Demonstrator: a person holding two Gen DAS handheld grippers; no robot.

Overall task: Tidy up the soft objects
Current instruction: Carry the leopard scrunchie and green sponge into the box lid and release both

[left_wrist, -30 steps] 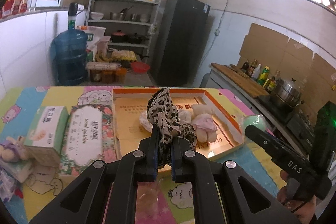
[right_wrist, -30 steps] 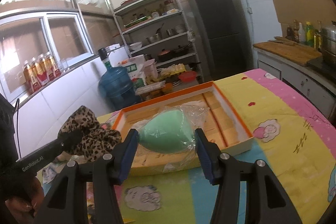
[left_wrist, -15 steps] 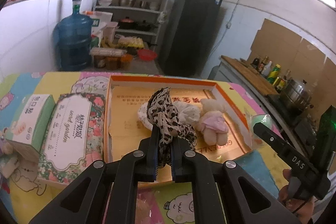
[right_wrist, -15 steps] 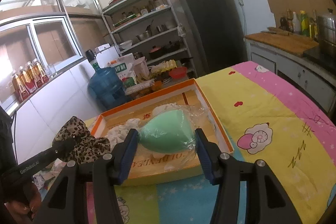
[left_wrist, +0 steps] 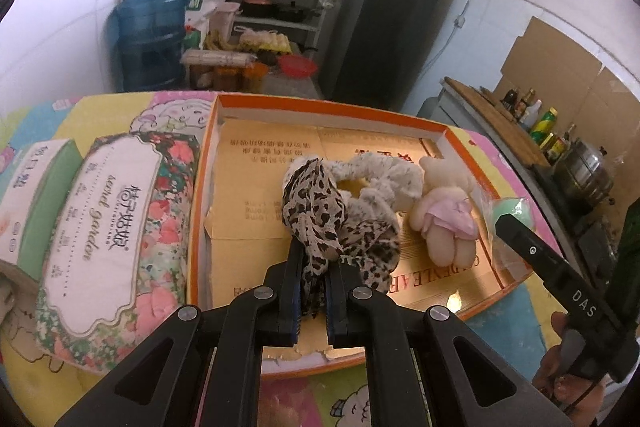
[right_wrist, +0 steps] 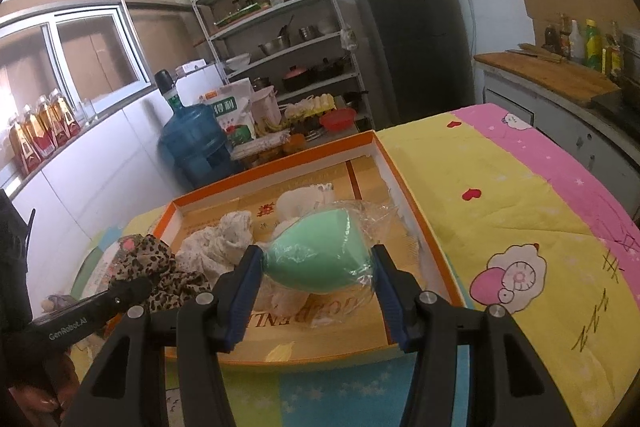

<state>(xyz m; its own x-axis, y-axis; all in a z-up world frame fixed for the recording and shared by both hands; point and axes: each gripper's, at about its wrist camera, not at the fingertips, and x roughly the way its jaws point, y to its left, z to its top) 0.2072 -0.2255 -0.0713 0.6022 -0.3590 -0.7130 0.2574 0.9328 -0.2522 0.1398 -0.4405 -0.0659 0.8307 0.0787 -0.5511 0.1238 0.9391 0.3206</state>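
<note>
Over the near edge of the orange-rimmed box [left_wrist: 202,187], on a table w/ a cartoon-print cloth [right_wrist: 500,203], both tools hover w/ soft things held.

Left gripper [left_wrist: 312,259]: jaws pressed nearly together, pinching a leopard-print scarf [left_wrist: 316,211]. Its loose end bunches up in front of the tips, above the box floor near the front-middle; can't tell if it touches the floor. Just behind lies a white dotted cloth [left_wrist: 384,171], and to that cloth's right a small plush bear in pink [left_wrist: 440,211], both already inside the box.

Right gripper [right_wrist: 318,267]: jaws part-way apart, pads clamped on either side of a green sponge in clear wrap [right_wrist: 316,259], held over the box's front-right area, above the bottom.

Outside the box, along its left edge, sit a floral tissue pack [left_wrist: 104,219] and a green tissue pack [left_wrist: 32,187], not yet sorted.

Step, as I read it: carry-in and drop-off, two items at once. Box holds two things; more wait on the cloth.

Next move calls for: lower each tool a bit more, scarf into the free patch front-left of the white cloth, sponge into the bare front-right corner beside the bear, then spread the jaws. Scarf is limp and may snag on a pad, so lift straight up afterwards. The sponge's slick wrap may cling to a pad too.
</note>
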